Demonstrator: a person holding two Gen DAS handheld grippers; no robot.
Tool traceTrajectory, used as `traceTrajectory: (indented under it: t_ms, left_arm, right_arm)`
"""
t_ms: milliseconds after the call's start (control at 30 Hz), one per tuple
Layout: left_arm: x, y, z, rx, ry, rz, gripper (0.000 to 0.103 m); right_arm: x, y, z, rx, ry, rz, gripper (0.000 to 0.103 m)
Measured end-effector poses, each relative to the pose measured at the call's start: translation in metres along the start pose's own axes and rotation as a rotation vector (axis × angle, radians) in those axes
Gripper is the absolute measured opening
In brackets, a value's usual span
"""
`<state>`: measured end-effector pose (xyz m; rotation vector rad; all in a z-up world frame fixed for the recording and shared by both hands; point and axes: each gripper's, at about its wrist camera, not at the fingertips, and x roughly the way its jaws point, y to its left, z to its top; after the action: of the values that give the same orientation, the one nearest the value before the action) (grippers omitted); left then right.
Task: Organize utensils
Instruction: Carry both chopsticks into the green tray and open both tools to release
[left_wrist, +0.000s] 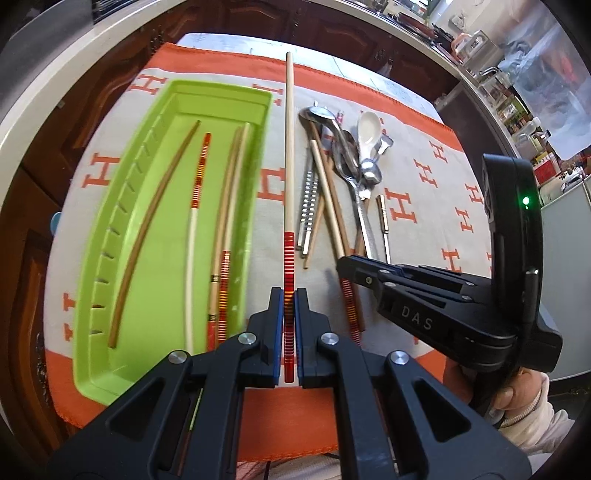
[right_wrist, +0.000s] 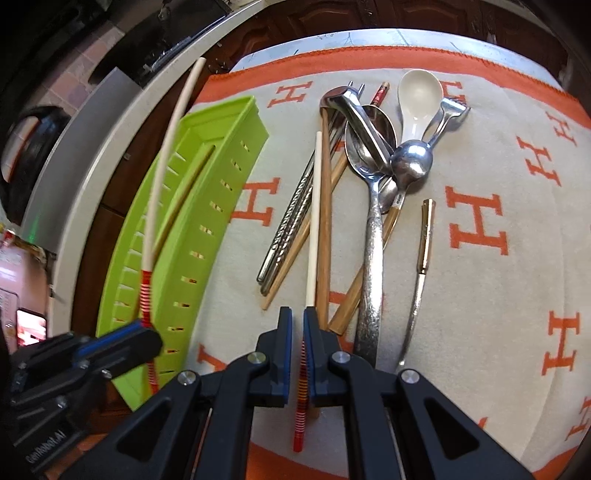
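My left gripper (left_wrist: 290, 295) is shut on the red-striped handle of a pale chopstick (left_wrist: 289, 147), held level above the cloth just right of the green tray (left_wrist: 218, 86). Several chopsticks lie in the tray. The right wrist view shows this gripper (right_wrist: 144, 332) and its chopstick (right_wrist: 166, 129) over the tray's (right_wrist: 221, 147) near wall. My right gripper (right_wrist: 297, 317) is low over the utensil pile with its jaws nearly together. A white chopstick with a red-striped end (right_wrist: 313, 221) runs under and between them. I cannot tell whether it is clamped. The right gripper (left_wrist: 341, 262) sits at the pile's near end.
The pile holds wooden and twisted metal chopsticks (right_wrist: 291, 218), a large metal spoon (right_wrist: 369, 258), a white ceramic spoon (right_wrist: 421, 92), smaller spoons and a thin gold-handled utensil (right_wrist: 424, 236). An orange-and-grey cloth (right_wrist: 480, 166) covers the table. A hand (left_wrist: 517, 395) grips the right tool.
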<state>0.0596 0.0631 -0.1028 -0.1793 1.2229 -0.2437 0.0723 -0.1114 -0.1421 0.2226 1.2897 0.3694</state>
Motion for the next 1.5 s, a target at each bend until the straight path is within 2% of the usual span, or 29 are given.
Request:
traceTrajectory:
  t_ms: [267,400,600,733,900,1067,1167,1333,1500]
  left_arm:
    - [-0.002,0.017,-0.002,-0.027,-0.013,0.001,0.003]
    - [-0.004,0.025,-0.003,-0.038,-0.013,0.005,0.003]
    - [-0.007,0.032,-0.003,-0.049,-0.015,0.024,0.003]
    - [-0.012,0.039,-0.004,-0.051,-0.016,0.038,0.003]
    - [-0.021,0.051,-0.006,-0.054,-0.031,0.075,0.003]
    - [-0.029,0.068,-0.003,-0.047,-0.046,0.119,0.003]
    - [-0.029,0.072,0.0,-0.039,-0.045,0.137,0.003]
    - [-0.021,0.075,0.004,-0.038,-0.032,0.147,0.003]
    - [-0.01,0.075,0.002,-0.031,-0.012,0.154,0.003]
  right_arm:
    - [0.001,0.013,0.003,-0.024,-0.002,-0.075,0.006]
    - [0.015,0.016,0.01,-0.03,0.032,-0.102,0.006]
    - [0.021,0.023,0.021,-0.039,-0.002,-0.127,0.006]
    - [0.021,0.017,0.026,0.034,0.017,-0.073,0.005]
    - [-0.006,0.013,0.028,0.131,0.003,0.073,0.005]
    - [-0.04,0.031,0.042,0.184,-0.051,0.207,0.005]
    - [-0.045,0.045,0.056,0.208,-0.059,0.266,0.005]
    - [-0.023,0.078,0.07,0.187,-0.048,0.247,0.005]
    - [-0.002,0.084,0.068,0.187,-0.028,0.193,0.005]
